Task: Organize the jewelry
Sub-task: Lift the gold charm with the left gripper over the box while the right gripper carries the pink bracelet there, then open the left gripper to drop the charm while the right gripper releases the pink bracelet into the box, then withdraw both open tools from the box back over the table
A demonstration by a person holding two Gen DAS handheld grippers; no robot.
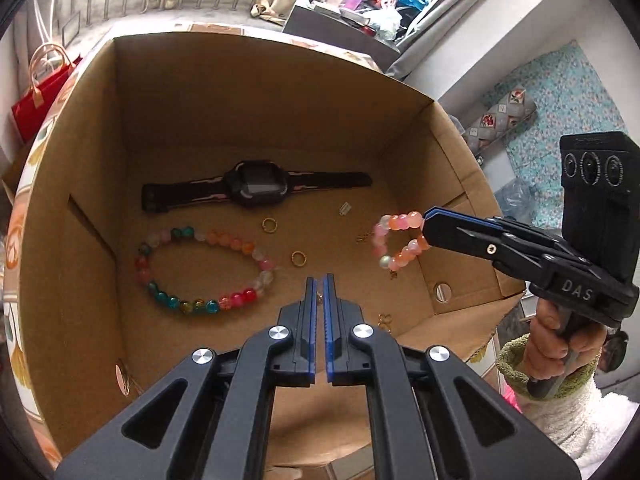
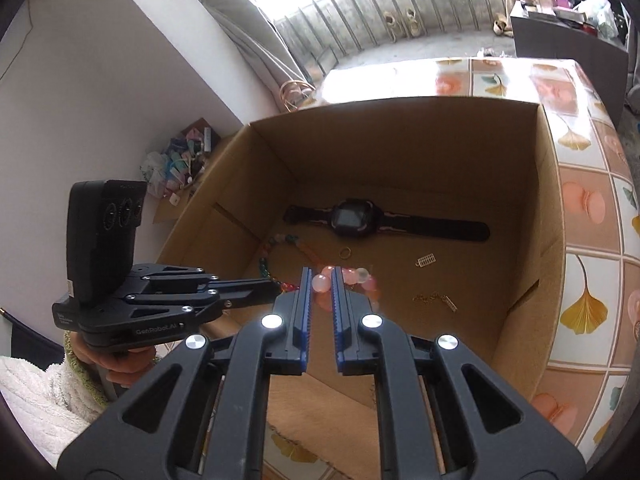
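An open cardboard box (image 1: 260,120) (image 2: 400,152) holds a black watch (image 1: 256,188) (image 2: 356,218), a long many-coloured bead bracelet (image 1: 200,268), two gold rings (image 1: 269,225) (image 1: 298,259), a small charm (image 2: 426,261) and a gold chain (image 2: 434,299). My left gripper (image 1: 320,282) hangs over the box floor, shut on a tiny gold piece (image 1: 320,299) pinched between its blue pads. My right gripper (image 2: 322,276) (image 1: 426,224) reaches in over the right wall, shut on a pink and orange bead bracelet (image 1: 394,240) (image 2: 360,280) that dangles above the floor.
The box stands on a table with a tiled ginkgo-leaf cloth (image 2: 584,240). A red bag (image 1: 40,96) sits beyond the left wall. A person's hand (image 1: 552,344) in a white sleeve grips the right tool. Another gold piece (image 1: 385,320) lies near the front wall.
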